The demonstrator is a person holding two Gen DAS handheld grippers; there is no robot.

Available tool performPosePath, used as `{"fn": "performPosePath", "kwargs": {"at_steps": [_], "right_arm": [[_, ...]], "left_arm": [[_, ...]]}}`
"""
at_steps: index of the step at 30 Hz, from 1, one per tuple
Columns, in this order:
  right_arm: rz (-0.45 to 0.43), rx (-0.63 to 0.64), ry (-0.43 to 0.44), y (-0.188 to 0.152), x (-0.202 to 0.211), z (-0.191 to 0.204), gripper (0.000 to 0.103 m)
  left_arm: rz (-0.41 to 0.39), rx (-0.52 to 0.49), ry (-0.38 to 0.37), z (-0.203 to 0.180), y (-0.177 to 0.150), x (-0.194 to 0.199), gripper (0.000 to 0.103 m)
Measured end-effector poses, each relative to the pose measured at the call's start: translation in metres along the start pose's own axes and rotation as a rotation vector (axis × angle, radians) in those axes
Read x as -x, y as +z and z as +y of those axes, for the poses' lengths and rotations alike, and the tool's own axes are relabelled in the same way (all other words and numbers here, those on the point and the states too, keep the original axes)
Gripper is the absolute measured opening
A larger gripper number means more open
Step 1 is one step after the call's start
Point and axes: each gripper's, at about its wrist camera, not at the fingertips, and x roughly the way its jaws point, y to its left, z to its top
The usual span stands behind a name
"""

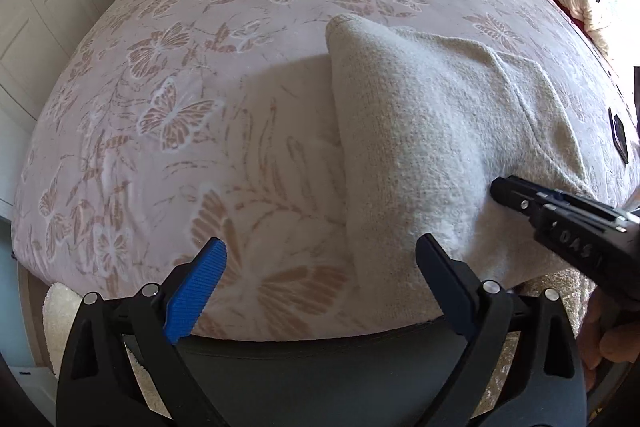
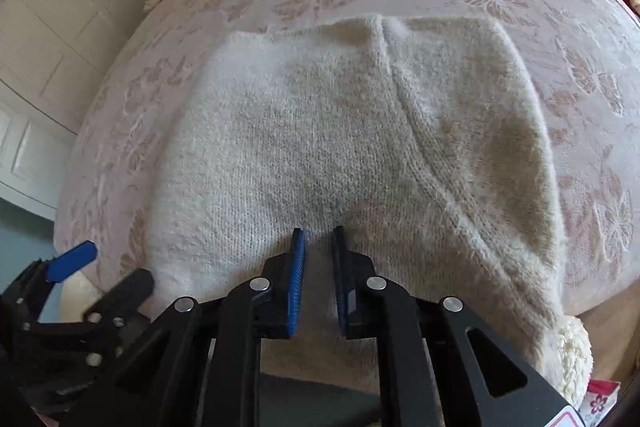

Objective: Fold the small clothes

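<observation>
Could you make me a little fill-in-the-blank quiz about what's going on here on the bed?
1. The cream sweater lies on a pink bedspread patterned with ____.
2. The left gripper has its jaws wide ____, with nothing between them.
3. The right gripper has its jaws nearly closed on the sweater's ____ edge.
4. The pads on the gripper fingers are coloured ____.

Missing words: butterflies; open; near; blue

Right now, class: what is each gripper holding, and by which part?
The right gripper pinches the cream sweater at its near edge; the left gripper holds nothing.
</observation>
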Motion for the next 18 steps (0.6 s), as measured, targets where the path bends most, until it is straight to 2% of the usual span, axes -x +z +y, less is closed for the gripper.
{"fn": "performPosePath", "kwargs": {"at_steps": [2,4,5,7,8,10,13,15,18], "right_arm": [[-0.068,-0.008,-0.021,-0.003,0.031,-0.007,0.014],[-0.105,-0.02,-0.098,-0.014,0.05,-0.024,0.016],[-0.102,-0.033,-0.133,-0.021,0.053,-0.036,0.016],[-0.041,-0.085,-0.172,-0.035,0.039,-0.064,0.015],[-0.004,-0.106,-0.178,-0.042,0.025,-0.076,0.008],[0.026,-0.131,-0.16,-0.052,0.006,-0.094,0.003],[-0.024,-0.126,-0.148,-0.046,0.032,-0.084,0.004],[-0.058,-0.11,-0.15,-0.045,0.045,-0.079,0.009],[0.023,-0.104,-0.156,-0.05,0.014,-0.09,0.007]], "left_arm": [[-0.006,-0.02,-0.003,-0.006,-0.001,0.002,0.093],[-0.002,-0.027,-0.007,-0.009,-0.002,0.002,0.094],[0.005,-0.028,-0.016,-0.011,-0.002,0.001,0.094],[0.015,-0.033,-0.029,-0.015,-0.004,-0.002,0.094],[0.02,-0.039,-0.03,-0.018,-0.006,-0.004,0.094],[0.038,-0.05,-0.034,-0.025,-0.008,-0.01,0.094],[0.05,-0.065,-0.034,-0.032,-0.01,-0.013,0.094],[0.031,-0.087,-0.022,-0.035,-0.011,-0.009,0.094],[0.032,-0.078,-0.021,-0.035,-0.01,-0.01,0.095]]}}
